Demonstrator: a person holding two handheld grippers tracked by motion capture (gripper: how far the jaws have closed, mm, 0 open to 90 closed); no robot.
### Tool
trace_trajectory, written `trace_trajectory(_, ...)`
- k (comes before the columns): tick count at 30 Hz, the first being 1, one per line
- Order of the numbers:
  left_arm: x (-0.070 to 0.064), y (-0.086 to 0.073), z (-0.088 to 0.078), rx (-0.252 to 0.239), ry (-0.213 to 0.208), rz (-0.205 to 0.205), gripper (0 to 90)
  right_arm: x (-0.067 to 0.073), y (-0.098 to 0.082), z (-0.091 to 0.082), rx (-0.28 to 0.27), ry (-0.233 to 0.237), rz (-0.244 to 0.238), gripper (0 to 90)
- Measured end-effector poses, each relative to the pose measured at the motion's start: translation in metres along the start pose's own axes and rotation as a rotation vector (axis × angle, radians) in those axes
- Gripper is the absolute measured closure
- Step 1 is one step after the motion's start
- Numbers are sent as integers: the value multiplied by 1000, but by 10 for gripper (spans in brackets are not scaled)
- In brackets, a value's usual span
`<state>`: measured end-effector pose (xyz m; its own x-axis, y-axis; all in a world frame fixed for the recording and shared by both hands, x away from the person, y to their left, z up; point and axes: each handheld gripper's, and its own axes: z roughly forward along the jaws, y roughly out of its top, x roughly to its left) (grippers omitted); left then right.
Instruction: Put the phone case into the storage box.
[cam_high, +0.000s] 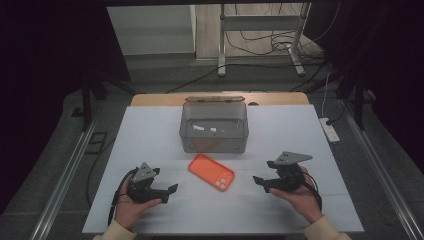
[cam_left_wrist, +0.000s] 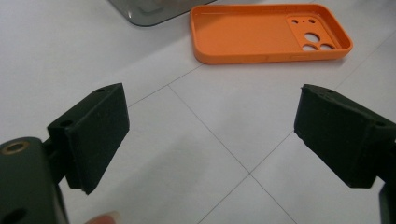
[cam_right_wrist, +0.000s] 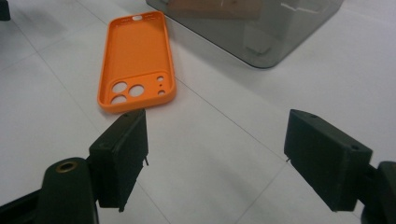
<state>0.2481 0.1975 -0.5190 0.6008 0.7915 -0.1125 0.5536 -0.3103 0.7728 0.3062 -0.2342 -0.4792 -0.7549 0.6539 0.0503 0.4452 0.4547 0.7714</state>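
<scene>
An orange phone case (cam_high: 211, 171) lies open side up on the white table, camera holes toward the near right. In the left gripper view the orange phone case (cam_left_wrist: 261, 32) sits ahead of the jaws; in the right gripper view the orange phone case (cam_right_wrist: 135, 60) lies ahead and to the left. My left gripper (cam_high: 170, 190) rests in a hand left of the case, open and empty (cam_left_wrist: 210, 135). My right gripper (cam_high: 258, 181) is held to the right of the case, also open with nothing between its jaws (cam_right_wrist: 215, 158).
A smoky transparent plastic box (cam_high: 214, 126) stands just behind the case, with small white items inside. The white table top (cam_high: 150, 135) ends near the hands. A power strip (cam_high: 331, 130) lies off the right edge; cables and a metal stand are on the floor beyond.
</scene>
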Motion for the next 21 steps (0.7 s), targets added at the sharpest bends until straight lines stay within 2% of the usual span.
trace_trajectory(9, 0, 0, 0, 0, 1, 2, 105, 6, 9, 8, 30, 11, -24, 219)
trace_trajectory(21, 1, 0, -1, -2, 4, -5, 105, 11, 23, 15, 34, 17, -32, 223)
